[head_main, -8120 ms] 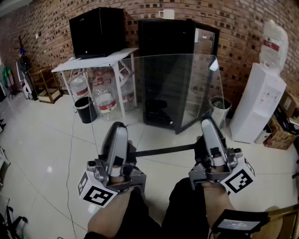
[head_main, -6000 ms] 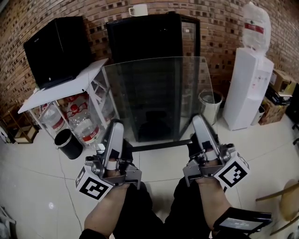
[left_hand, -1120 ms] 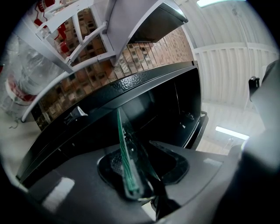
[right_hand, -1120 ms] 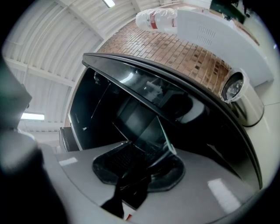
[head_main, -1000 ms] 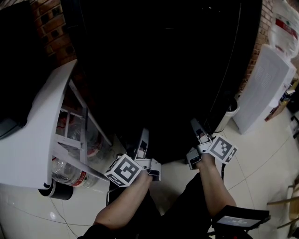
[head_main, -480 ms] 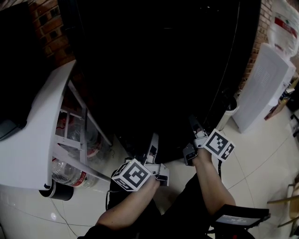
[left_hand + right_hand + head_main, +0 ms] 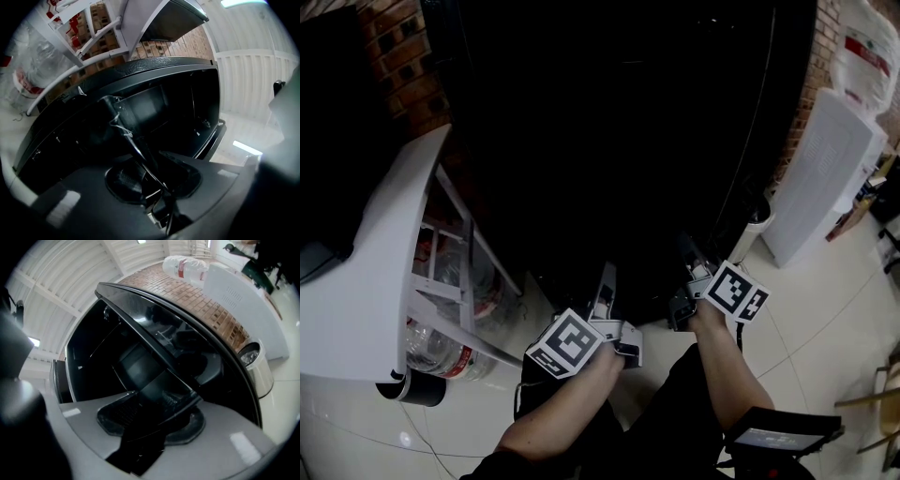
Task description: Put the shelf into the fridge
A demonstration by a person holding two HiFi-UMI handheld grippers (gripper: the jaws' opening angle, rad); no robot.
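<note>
The fridge [image 7: 628, 141] fills the head view as a black cavity, and the shelf cannot be made out there. My left gripper [image 7: 606, 274] and right gripper [image 7: 684, 246] both reach into its lower front. In the left gripper view the glass shelf [image 7: 136, 143] shows as a thin edge running between the left gripper's [image 7: 140, 154] jaws, which are closing on it. In the right gripper view the shelf [image 7: 159, 387] lies between the right gripper's [image 7: 154, 413] jaws, which are opening with a dark gap around it.
A white table [image 7: 375, 272] stands close on the left, with water bottles [image 7: 441, 347] and a black bin [image 7: 412, 389] under it. To the right are the fridge's open door edge [image 7: 750, 159], a small bin [image 7: 759, 220] and a white water dispenser [image 7: 825, 178].
Seconds ago both grippers carried the shelf across the floor towards the fridge. Over the last second my left gripper has shifted right and slightly back, while the right one has barely moved.
</note>
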